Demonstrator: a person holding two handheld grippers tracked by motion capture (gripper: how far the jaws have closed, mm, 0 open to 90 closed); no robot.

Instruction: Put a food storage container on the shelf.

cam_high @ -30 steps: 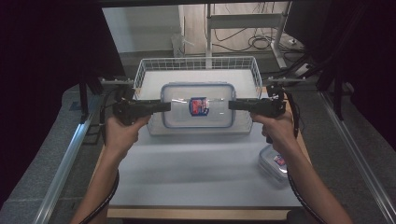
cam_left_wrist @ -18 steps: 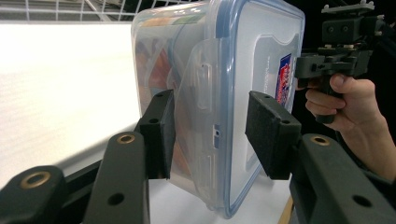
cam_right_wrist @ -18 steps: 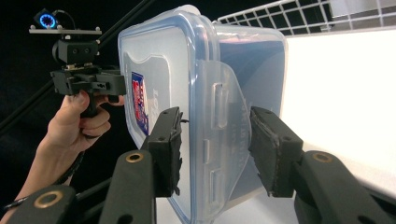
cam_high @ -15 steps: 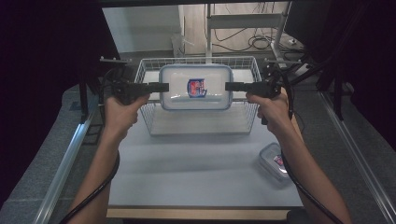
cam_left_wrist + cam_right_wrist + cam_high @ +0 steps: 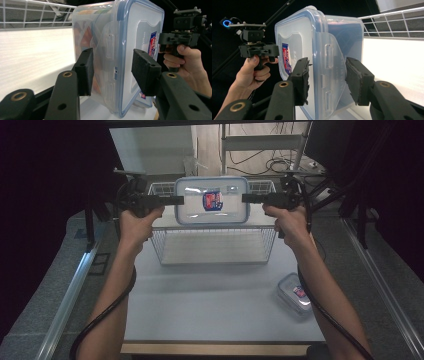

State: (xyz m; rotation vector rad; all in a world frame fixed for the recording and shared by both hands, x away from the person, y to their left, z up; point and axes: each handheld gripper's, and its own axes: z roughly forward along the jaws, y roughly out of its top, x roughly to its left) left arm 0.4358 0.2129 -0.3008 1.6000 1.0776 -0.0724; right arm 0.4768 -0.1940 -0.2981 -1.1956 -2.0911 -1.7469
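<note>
While the big lidded container (image 5: 212, 200) hangs in the air above the wire basket (image 5: 214, 245) near the far edge of the worktop (image 5: 210, 305), it is carried by its two short ends alone: the left gripper (image 5: 112, 72) has its jaws pinched on one side latch, the right gripper (image 5: 327, 80) on the other. Should either hand tug outward or twist, a latch flap could spring up or slide from the pads, and the container would likely drop onto the basket rim. A small container (image 5: 296, 293) lies near the worktop's right edge, well apart.
</note>
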